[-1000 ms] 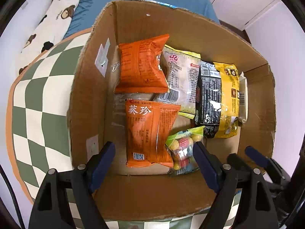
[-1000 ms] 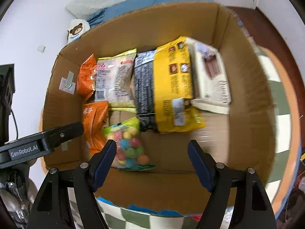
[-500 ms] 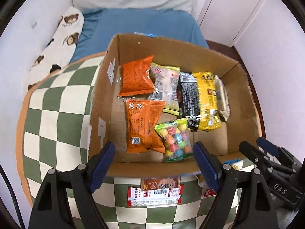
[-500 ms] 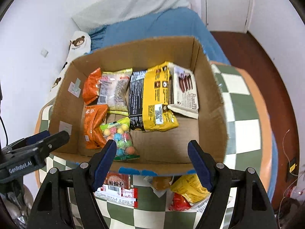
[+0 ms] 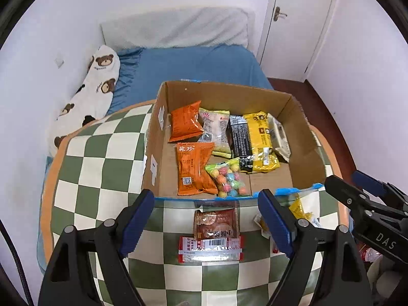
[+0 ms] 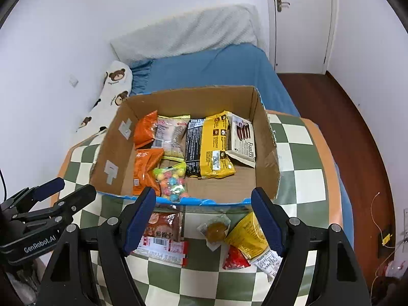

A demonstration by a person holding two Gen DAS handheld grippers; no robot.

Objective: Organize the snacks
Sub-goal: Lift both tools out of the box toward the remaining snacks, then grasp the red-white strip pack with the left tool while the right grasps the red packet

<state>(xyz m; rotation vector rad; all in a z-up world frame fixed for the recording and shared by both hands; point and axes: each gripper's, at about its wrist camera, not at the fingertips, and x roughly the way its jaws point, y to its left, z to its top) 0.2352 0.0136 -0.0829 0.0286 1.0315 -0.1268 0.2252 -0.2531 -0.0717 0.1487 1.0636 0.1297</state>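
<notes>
Crinkly foil on the brown snack packet [image 5: 216,223], lying flat just outside the near wall of the cardboard box [image 5: 150,153]: likely light, soft, slippery. Best pinched at a sealed edge. Left gripper [image 5: 206,219] and right gripper [image 6: 204,219] both spread apart, empty.

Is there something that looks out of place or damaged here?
Yes. Several snacks lie outside the box, on the checked cloth before it: a brown packet, a yellow packet and a red one. The box's near rim looks torn and ragged.
</notes>
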